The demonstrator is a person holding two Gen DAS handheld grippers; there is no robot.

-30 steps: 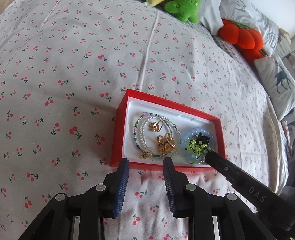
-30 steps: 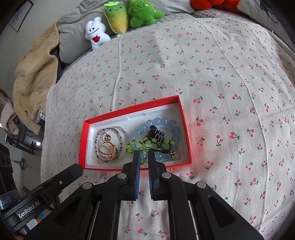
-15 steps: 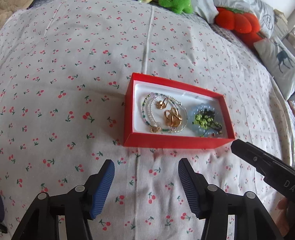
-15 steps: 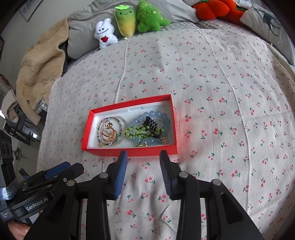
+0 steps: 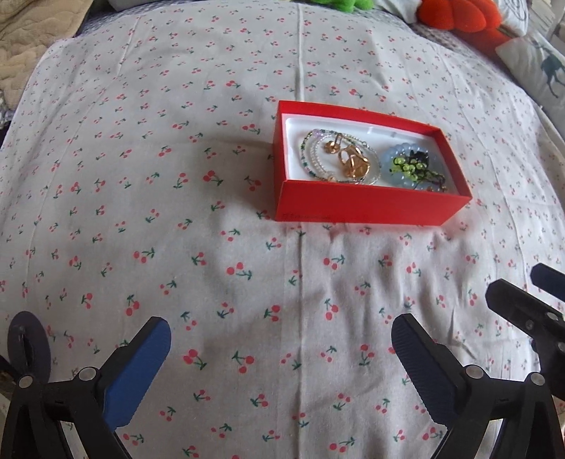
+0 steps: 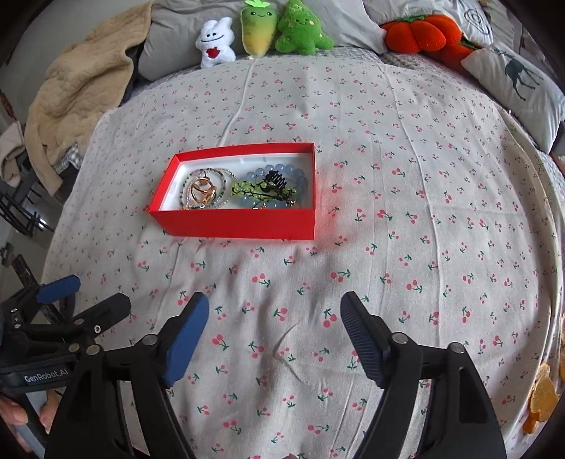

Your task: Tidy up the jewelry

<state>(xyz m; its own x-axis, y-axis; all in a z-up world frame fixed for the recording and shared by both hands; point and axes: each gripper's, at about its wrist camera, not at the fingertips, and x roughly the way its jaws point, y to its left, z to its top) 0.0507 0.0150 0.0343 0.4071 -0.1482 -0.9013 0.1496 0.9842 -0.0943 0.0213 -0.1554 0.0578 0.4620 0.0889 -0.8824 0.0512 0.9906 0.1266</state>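
Note:
A red box point(image 5: 370, 204) with a white lining lies on the cherry-print bedspread; it also shows in the right wrist view point(image 6: 240, 222). Inside lie beaded bracelets with gold rings point(image 5: 339, 159) on the left and a pale blue bead bracelet with green beads point(image 5: 413, 167) on the right, also seen in the right wrist view point(image 6: 272, 187). My left gripper point(image 5: 280, 339) is wide open and empty, well short of the box. My right gripper point(image 6: 273, 314) is wide open and empty, also short of the box.
Plush toys point(image 6: 261, 31) and grey pillows line the head of the bed. An orange plush point(image 6: 420, 35) and a deer-print pillow point(image 6: 519, 81) lie at the right. A beige blanket point(image 6: 74, 95) hangs at the left edge.
Both grippers have pulled back from the box and opened wide. The right gripper let go of the green bead bracelet, which now lies in the box.

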